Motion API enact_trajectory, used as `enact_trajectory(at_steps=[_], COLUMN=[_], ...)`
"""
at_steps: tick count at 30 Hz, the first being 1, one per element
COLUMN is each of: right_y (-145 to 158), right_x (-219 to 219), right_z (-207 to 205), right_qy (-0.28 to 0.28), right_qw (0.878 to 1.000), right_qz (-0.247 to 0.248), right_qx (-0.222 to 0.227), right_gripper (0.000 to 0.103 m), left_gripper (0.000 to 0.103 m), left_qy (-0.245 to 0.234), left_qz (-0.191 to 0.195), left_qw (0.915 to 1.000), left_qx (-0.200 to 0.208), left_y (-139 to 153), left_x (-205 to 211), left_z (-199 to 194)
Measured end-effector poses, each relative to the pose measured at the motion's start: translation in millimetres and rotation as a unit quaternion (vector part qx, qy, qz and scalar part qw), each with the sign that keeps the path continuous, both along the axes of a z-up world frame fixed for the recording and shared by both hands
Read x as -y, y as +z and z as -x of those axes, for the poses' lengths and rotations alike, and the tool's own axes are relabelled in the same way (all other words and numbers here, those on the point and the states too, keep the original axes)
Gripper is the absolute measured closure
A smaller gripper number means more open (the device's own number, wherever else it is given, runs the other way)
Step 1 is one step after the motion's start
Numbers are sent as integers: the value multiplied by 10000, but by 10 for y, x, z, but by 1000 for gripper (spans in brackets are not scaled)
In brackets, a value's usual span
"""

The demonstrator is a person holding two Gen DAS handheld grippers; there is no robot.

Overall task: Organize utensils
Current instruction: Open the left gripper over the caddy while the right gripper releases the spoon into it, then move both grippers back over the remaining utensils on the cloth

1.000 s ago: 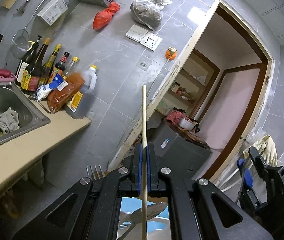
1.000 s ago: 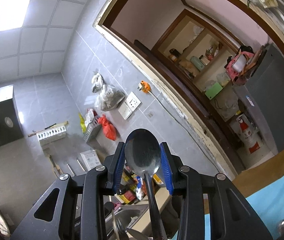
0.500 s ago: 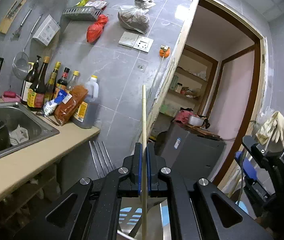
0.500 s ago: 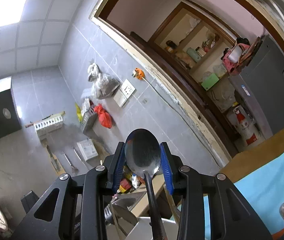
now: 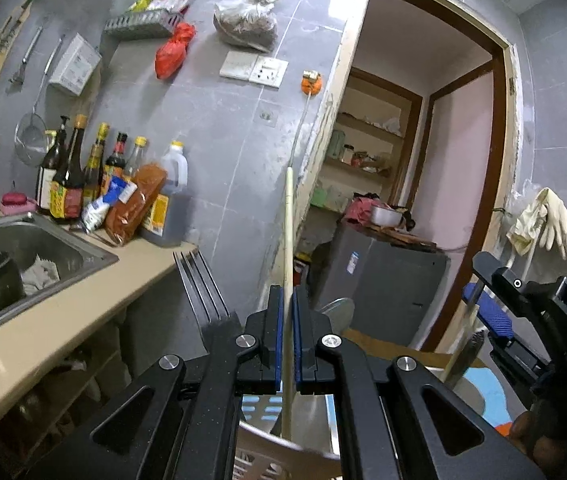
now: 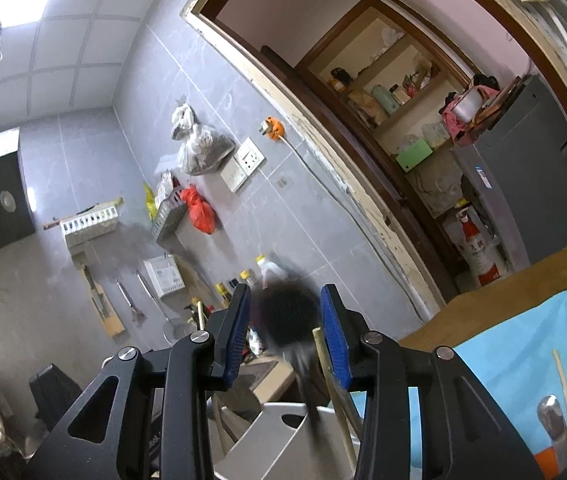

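Observation:
My left gripper [image 5: 288, 300] is shut on a pale wooden chopstick [image 5: 288, 240] that stands upright, its lower end inside the white utensil holder [image 5: 267, 452]. A metal fork [image 5: 199, 284] and a spoon bowl [image 5: 337, 312] stick up from the holder. My right gripper [image 6: 285, 328] is open. A metal spoon [image 6: 287, 316], blurred by motion, is dropping between its blue pads [image 6: 333, 332] toward the holder [image 6: 279, 440]. A chopstick [image 6: 333, 384] stands in the holder beside it. The right gripper also shows at the right of the left wrist view [image 5: 495, 316].
A counter [image 5: 43, 332] with a steel sink [image 5: 23, 248] and several sauce bottles [image 5: 83, 176] lies to the left. A blue mat [image 6: 523, 340] holds another chopstick [image 6: 563, 388] and a metal handle [image 6: 551, 420]. An open doorway [image 5: 423, 160] is ahead.
My right gripper has opened and let go of the spoon, which is slipping down toward the holder. My left gripper, still shut on the chopstick, has lowered it into the holder.

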State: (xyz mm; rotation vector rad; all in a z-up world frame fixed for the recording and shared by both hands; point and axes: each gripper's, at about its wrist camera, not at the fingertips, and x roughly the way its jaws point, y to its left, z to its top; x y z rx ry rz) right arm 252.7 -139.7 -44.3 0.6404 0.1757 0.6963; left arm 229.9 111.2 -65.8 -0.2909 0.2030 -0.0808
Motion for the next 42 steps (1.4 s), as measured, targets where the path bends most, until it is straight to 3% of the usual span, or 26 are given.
enact_trajectory(at_steps=[3,7,11,16,20,22,33,35,42], right_y=[14,80,184,323,406,437,523,528,422], right_x=[10,40,102,293,526,673,1375,1488,1816], right_z=[15,60,113,208,280,326,565,607,679], right_qy=[58,77,7,-208,-410,-514,-1091,-1169,-1339], right_qw=[10000,9999,9996,9978,9957,9942,9832,9800,9679], right_qz=[53,134,287,622,825,939,1462,1610,2126], right_qx=[-16,20,30,1,-44,-71,-55,-8,-46], right_gripper=[65,63,55,41,25,23,8,0,0], left_gripper=[97,82,78,50,37,30,12,11,8], left_qy=[-101,-139,-147,-241,-258,-245,-353,-391,-574], left_qz=[126,235,164,17,-15,-65,-436,-507,-765], left_qw=[9998,9995,9996,9994,9990,9991,9984,9979,9951], left_qx=[-89,-147,-193,-262,-357,-329,-117,-101,-247], left_y=[17,86,213,398,509,547,684,675,541], left_x=[-38,-62,-16,144,311,408,1144,1268,1781], left_z=[25,75,129,210,260,300,466,480,466])
